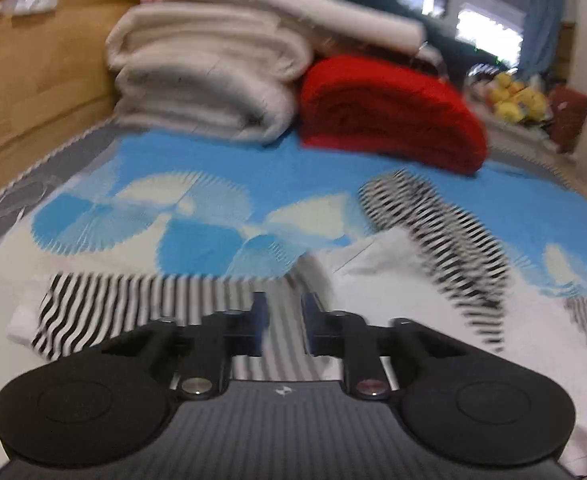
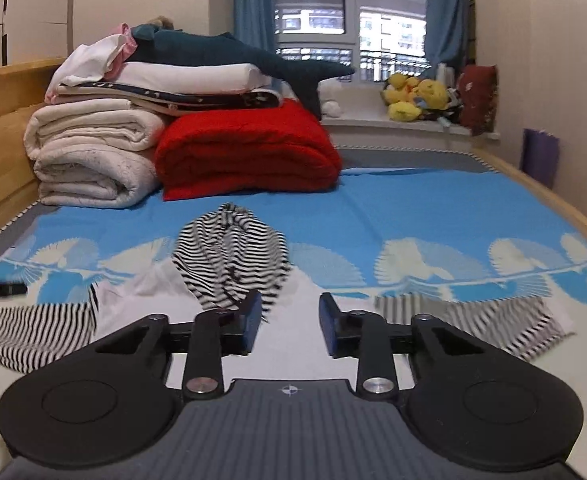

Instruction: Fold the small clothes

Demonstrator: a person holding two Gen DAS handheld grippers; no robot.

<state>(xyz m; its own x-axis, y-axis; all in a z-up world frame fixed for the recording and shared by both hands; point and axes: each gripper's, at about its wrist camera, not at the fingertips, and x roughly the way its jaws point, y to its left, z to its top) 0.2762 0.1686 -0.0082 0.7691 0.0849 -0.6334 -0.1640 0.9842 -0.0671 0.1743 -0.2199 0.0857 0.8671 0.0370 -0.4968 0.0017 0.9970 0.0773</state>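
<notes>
Bed with a blue-and-white patterned sheet [image 2: 413,208]. A black-and-white striped garment [image 2: 229,256] with white panels lies spread on it, its hood bunched up toward the middle, one striped sleeve [image 2: 33,332] out to the left of the right wrist view, another striped sleeve [image 2: 493,320] out to the right.

Left gripper [image 1: 284,320]: fingers drawn near together, a narrow gap between the pads. Striped cloth shows in and under the gap (picture blurred), but whether the pads press on it cannot be told.

Right gripper [image 2: 289,322]: fingers partly apart, clear gap, only white cloth seen beyond it. Nothing held. The left pad's tip sits just beside the lower edge of the hood as seen; contact cannot be told.

At the head of the bed, well apart from the garment: a folded red blanket [image 2: 249,148] touching a rolled cream blanket [image 2: 89,160], more folded bedding stacked on top, a dark teal shark plush [image 2: 245,54] over it. Yellow plush toys [image 2: 413,96] on the window ledge.
</notes>
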